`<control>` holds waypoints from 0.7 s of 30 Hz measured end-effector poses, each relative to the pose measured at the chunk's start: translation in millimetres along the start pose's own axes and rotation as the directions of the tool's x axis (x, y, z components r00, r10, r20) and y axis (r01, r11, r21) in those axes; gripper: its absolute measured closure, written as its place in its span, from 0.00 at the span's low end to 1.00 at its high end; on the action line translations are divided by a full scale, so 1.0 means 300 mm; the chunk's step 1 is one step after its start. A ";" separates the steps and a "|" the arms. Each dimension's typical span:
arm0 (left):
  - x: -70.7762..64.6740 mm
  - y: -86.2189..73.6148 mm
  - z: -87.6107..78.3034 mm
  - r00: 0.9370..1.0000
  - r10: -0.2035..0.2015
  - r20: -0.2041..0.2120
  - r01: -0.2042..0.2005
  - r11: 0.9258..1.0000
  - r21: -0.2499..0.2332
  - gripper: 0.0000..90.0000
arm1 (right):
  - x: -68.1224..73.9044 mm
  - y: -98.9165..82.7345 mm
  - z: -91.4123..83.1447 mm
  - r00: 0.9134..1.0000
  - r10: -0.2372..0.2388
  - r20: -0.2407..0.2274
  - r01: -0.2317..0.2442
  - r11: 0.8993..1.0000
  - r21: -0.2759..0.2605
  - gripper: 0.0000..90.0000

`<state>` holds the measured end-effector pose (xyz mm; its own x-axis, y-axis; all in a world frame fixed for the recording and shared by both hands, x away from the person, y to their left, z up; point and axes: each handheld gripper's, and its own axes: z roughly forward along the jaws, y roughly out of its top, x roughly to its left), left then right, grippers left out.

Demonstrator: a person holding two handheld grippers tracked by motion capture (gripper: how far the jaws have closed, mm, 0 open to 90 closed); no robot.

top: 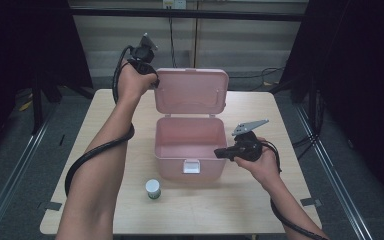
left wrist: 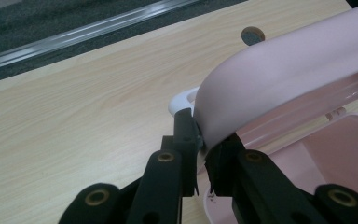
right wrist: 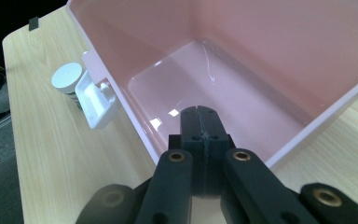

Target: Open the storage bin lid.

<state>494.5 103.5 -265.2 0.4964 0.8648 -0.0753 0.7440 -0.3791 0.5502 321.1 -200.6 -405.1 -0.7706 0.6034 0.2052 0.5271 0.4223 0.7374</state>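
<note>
A pink plastic box stands in the middle of the table with its lid swung up and upright. My left gripper is at the lid's top left corner; in the left gripper view its jaws pinch the lid's rounded rim. My right gripper hovers at the box's right rim, pointing left. Its jaws are shut pad against pad with nothing between them, their tip over the empty box interior.
A small bottle with a white cap stands on the wooden table just left of the box's front, near the white latch. In the right gripper view, the bottle sits behind the latch. Dark floor and rails surround the table.
</note>
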 end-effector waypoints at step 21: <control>0.023 0.015 0.049 0.999 -0.041 0.006 0.042 0.999 -0.035 0.94 | -0.003 -0.001 0.007 1.000 0.005 -0.012 -0.005 1.000 -0.003 1.00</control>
<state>508.0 102.9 -275.3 0.4680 0.8777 -0.1034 0.7477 -0.3310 0.5756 322.2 -199.8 -406.9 -0.7723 0.5972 0.2163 0.5298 0.4178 0.7381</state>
